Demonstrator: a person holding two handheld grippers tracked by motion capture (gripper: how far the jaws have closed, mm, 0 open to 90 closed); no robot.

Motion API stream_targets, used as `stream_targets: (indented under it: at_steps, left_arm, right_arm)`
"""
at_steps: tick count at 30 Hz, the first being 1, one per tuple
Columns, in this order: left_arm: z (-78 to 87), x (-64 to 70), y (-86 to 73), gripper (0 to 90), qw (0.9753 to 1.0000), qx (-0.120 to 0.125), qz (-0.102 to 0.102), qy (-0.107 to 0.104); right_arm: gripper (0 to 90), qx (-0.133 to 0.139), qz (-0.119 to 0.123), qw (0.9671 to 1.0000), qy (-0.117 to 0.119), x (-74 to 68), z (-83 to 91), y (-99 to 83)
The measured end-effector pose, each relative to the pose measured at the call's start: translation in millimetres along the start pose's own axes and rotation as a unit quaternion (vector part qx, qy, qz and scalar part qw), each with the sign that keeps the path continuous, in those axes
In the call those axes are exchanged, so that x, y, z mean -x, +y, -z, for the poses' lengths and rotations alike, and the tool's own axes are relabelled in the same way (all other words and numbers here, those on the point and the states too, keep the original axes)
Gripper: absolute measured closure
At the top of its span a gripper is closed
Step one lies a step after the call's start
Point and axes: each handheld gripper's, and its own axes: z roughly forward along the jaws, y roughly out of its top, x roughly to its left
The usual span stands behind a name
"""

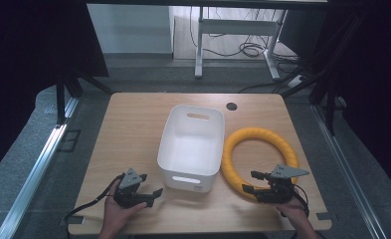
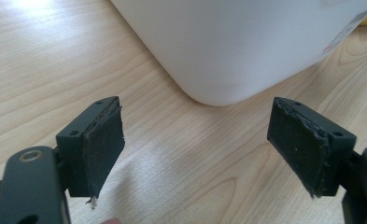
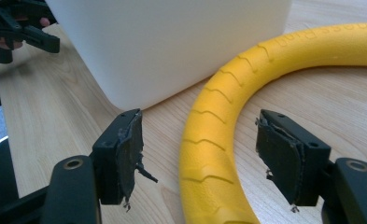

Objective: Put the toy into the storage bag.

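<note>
A white plastic bin stands empty in the middle of the wooden table. A yellow ribbed ring lies flat to its right, close to the bin's side. My left gripper rests near the bin's front left corner, open, with bare table between its jaws. In the left gripper view the bin's rounded corner is just ahead. My right gripper is open at the ring's near edge. In the right gripper view the ring runs between the jaws without touching the pads.
A dark round hole sits in the table near its far edge. Past the table are a white desk frame and cables on the floor. The bin's wall and the other gripper appear in the right gripper view.
</note>
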Motion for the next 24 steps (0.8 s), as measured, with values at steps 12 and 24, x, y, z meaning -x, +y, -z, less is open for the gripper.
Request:
stream_targets:
  at_steps: [12,24]
  left_arm:
    - [1.2,2.8,-1.0,19.7,0.9999,-0.012,0.008,-0.008]
    - [6.4,12.4,-7.1,19.0,0.9996,-0.026,0.002,-0.004]
  right_arm:
    - [33.6,-0.009,-0.002,1.0,-0.002,2.4,2.6,3.4]
    - [31.2,-0.036,0.028,0.999,0.002,1.5,-5.3,17.5]
